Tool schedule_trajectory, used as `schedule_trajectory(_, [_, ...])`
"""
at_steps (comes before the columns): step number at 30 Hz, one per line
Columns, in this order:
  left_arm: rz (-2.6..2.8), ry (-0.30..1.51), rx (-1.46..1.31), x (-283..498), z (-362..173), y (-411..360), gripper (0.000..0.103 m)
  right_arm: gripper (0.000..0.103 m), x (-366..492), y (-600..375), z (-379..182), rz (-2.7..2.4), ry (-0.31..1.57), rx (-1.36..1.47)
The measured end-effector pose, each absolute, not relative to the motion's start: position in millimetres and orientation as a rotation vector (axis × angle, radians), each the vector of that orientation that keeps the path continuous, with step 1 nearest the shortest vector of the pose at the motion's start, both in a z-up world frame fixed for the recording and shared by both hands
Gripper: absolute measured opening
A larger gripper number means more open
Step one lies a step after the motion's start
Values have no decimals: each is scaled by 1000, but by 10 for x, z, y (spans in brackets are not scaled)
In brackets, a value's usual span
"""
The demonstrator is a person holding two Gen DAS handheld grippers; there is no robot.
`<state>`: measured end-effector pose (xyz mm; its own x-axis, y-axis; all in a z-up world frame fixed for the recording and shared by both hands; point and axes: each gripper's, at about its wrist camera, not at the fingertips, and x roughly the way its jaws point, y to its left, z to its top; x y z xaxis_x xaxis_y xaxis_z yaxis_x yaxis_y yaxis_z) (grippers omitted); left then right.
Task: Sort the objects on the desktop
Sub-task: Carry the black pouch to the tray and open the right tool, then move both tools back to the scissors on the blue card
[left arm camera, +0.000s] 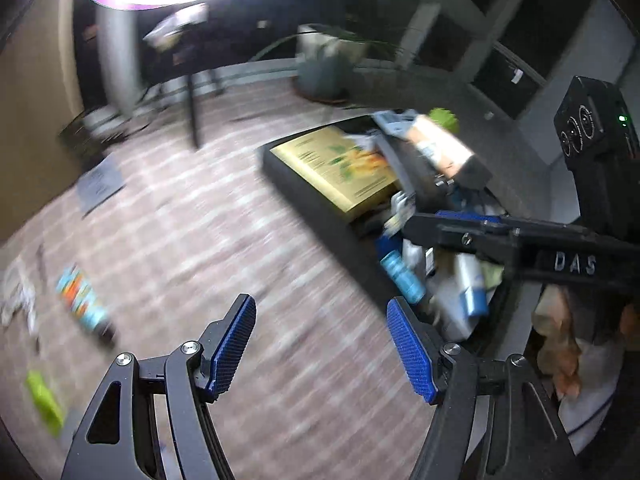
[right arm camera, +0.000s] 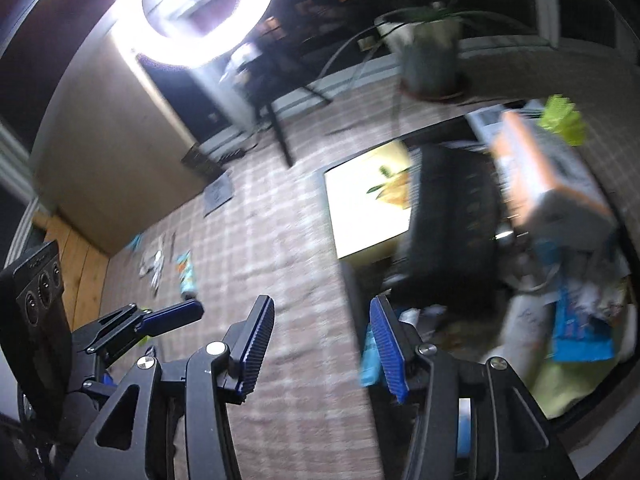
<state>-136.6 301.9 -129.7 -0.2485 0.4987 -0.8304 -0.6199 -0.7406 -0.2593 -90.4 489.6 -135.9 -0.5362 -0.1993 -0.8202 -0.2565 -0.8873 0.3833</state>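
Both views are motion-blurred. My left gripper [left arm camera: 320, 344] is open and empty above the checked tablecloth [left arm camera: 224, 240]. My right gripper [right arm camera: 320, 344] is open and empty at the near edge of a black bin [left arm camera: 312, 204]. The bin holds a yellow booklet [left arm camera: 340, 168], an orange-and-white box [left arm camera: 440, 144] and several blue and white packets [left arm camera: 404, 276]. It also shows in the right wrist view [right arm camera: 348, 280]. On the cloth at the left lie a colourful tube [left arm camera: 82, 300], a green packet [left arm camera: 44, 404] and crumpled white wrappers [left arm camera: 18, 296]. The right gripper shows in the left wrist view [left arm camera: 460, 228].
A ring light [right arm camera: 208, 12] glares at the top. A potted plant [right arm camera: 430, 52] stands behind the bin. A black stand leg [left arm camera: 194, 112] rises from the cloth. A grey card [left arm camera: 100, 184] lies at the far left of the cloth. The left gripper's body [right arm camera: 40, 304] is at the right wrist view's left.
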Motion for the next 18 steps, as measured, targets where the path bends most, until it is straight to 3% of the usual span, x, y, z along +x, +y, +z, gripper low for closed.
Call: schedule_trajectory(18, [2301, -115, -1615, -956, -1821, -21, 72, 46, -1187, 2835, -1913, 2774, 568, -2033])
